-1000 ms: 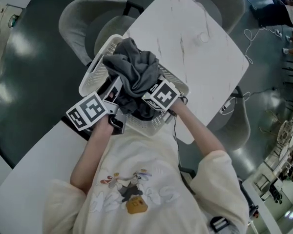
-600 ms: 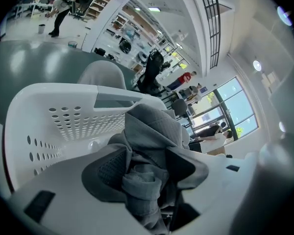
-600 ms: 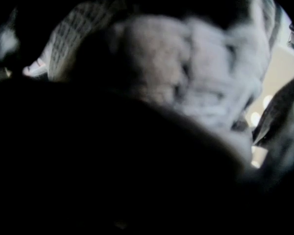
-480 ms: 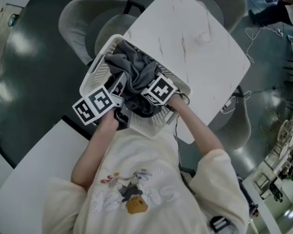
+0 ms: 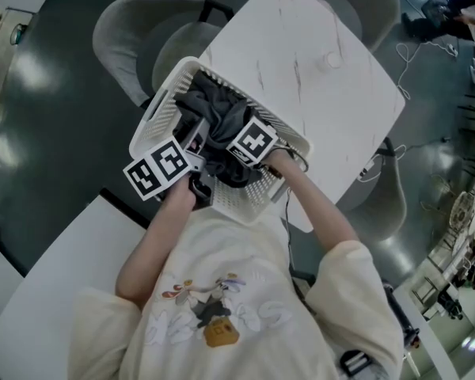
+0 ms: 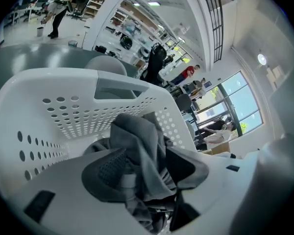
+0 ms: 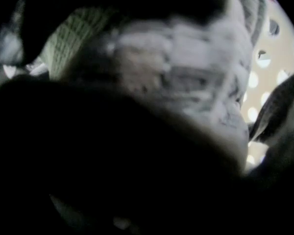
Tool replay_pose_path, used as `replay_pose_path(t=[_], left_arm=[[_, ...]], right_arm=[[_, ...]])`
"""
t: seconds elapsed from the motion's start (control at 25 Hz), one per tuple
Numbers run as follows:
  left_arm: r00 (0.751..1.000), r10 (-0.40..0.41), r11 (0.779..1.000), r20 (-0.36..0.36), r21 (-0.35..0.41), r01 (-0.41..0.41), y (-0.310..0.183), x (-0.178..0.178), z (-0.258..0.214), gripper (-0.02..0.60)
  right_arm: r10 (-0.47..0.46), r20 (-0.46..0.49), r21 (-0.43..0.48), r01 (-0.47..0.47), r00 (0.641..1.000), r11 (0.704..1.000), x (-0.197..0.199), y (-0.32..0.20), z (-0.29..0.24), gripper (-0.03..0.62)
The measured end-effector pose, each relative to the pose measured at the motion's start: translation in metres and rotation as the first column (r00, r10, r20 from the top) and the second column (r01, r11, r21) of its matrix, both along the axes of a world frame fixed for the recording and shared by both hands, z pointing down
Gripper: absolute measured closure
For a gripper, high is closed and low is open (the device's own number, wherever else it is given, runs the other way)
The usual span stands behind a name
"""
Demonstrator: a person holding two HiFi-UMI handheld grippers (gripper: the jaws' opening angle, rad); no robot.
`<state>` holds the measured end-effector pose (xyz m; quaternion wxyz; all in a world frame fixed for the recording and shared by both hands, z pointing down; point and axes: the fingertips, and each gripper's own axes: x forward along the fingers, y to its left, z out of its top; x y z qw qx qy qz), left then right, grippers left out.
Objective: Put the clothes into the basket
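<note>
The left tongs (image 6: 147, 190) are clamped on a fold of the grey clothes (image 5: 218, 113), with the cloth bunched between the 2 jaws. The right tongs (image 5: 239, 149) are sunk into the same heap. Their own view is dark and filled with cloth, so I cannot tell whether they are open or closed. The clothes lie inside the white basket (image 5: 148, 123), filling its middle. The basket sits at the left corner of the white table (image 5: 324, 62), near a grey chair (image 5: 123, 30).
</note>
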<state>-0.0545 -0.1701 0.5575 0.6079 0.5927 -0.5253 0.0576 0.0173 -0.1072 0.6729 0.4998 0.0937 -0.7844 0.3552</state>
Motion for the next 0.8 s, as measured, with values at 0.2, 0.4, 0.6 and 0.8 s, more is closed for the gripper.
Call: replay_pose_path(t=[0.2,0.4,0.6,0.8], left_arm=[[1.000,0.004,1.000,-0.029,-0.007,-0.004,-0.001,0.005,0.000,0.325],[0.999,-0.003,1.000,-0.043,-0.017,0.002,0.004,0.002,0.002,0.325],[0.998,-0.006,1.000,-0.070,-0.020,0.004,0.004,0.000,0.006,0.325],[0.996,0.016,1.000,-0.092,0.002,-0.016,0.007,0.004,0.006,0.330]], right_arm=[[-0.077,-0.125,-0.033,0.073,0.989,0.997,0.014,0.012,0.014,0.255],[-0.060,-0.109,-0.052,0.055,0.992,0.997,0.008,0.010,0.021,0.250],[-0.105,-0.190,-0.077,0.092,0.976,0.993,0.015,0.016,0.036,0.243],[-0.157,-0.265,-0.068,0.144,0.951,0.987,0.022,0.023,0.044,0.235]])
